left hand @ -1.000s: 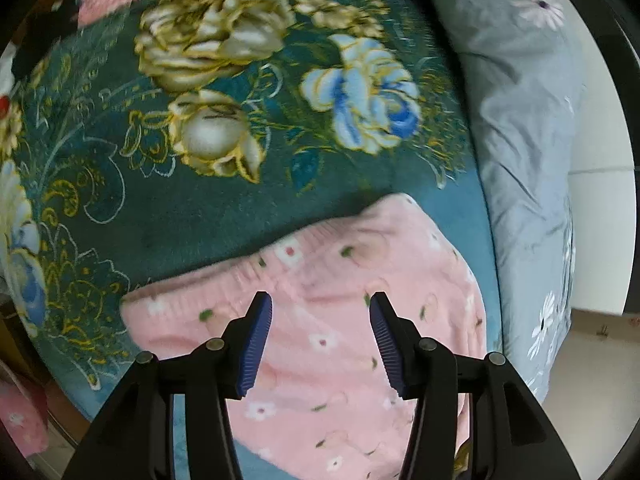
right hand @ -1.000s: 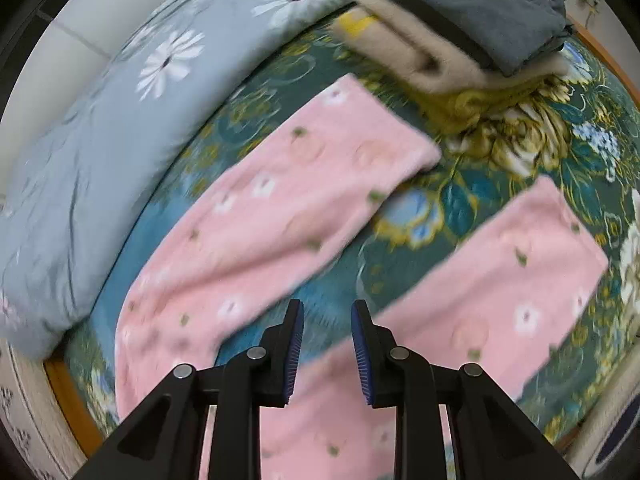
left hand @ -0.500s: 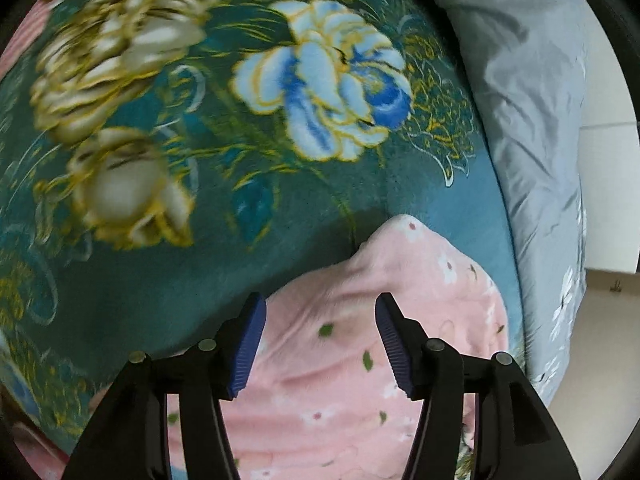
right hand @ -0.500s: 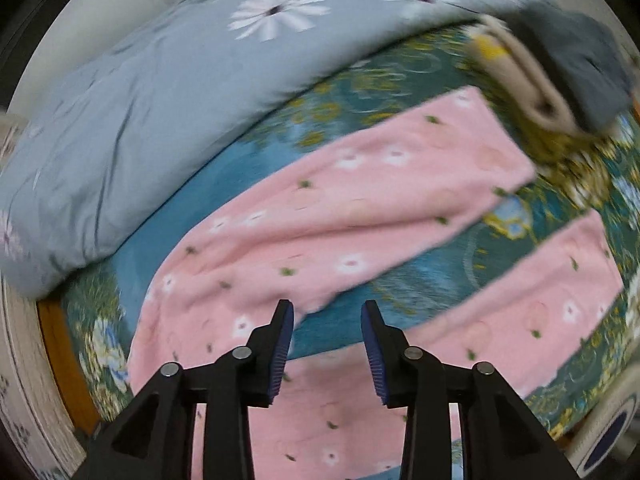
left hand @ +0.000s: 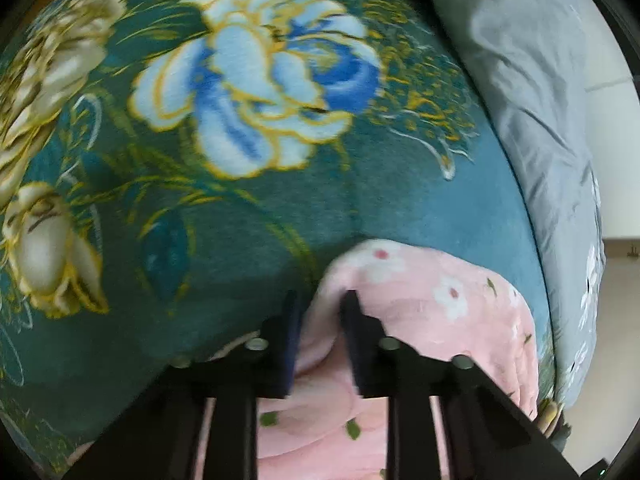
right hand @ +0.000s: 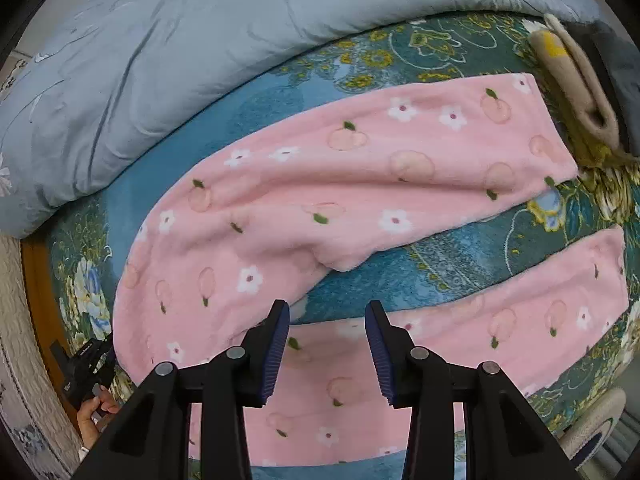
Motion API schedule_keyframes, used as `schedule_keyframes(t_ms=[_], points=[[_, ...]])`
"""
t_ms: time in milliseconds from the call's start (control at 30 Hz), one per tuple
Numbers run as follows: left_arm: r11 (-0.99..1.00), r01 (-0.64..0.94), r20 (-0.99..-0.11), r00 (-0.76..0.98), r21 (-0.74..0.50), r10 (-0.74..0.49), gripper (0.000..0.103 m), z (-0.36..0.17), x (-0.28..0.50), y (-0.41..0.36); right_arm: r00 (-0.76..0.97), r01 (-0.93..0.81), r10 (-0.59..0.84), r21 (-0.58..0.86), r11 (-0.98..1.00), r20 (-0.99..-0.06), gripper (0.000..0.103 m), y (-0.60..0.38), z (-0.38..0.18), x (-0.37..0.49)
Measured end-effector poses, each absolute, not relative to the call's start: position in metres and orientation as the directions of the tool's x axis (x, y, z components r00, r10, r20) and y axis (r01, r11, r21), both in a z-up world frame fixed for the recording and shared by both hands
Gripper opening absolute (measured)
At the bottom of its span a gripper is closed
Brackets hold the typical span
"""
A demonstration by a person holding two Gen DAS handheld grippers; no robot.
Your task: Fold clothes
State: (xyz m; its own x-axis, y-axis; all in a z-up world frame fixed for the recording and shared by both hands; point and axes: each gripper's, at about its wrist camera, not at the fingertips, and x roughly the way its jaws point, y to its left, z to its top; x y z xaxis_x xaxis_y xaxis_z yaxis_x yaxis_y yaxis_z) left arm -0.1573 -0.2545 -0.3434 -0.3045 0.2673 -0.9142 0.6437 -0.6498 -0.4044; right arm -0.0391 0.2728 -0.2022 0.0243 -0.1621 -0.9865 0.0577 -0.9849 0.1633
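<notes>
Pink fleece pyjama trousers with peach and flower print lie spread on a teal flowered blanket, legs apart toward the right. In the left wrist view my left gripper is shut on a bunched corner of the trousers' waist. My right gripper is open and empty, hovering over the crotch where the two legs meet. The left gripper also shows small at the lower left of the right wrist view.
A grey-blue daisy-print quilt lies bunched along the far side of the bed. A stack of folded clothes sits at the right by the leg ends. The wooden bed edge runs along the left.
My left gripper has moved forward to the waist corner and closed on it. My right gripper has opened wider and shifted toward the crotch of the trousers.
</notes>
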Motion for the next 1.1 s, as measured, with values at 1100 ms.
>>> schedule_keyframes(t_ms=[1100], points=[[-0.632, 0.473, -0.789, -0.404, -0.613, 0.463, 0.045, -0.292, -0.102, -0.226, 0.069, 0.023, -0.159, 0.161, -0.987, -0.985, 0.043, 0.282, -0.225, -0.027]])
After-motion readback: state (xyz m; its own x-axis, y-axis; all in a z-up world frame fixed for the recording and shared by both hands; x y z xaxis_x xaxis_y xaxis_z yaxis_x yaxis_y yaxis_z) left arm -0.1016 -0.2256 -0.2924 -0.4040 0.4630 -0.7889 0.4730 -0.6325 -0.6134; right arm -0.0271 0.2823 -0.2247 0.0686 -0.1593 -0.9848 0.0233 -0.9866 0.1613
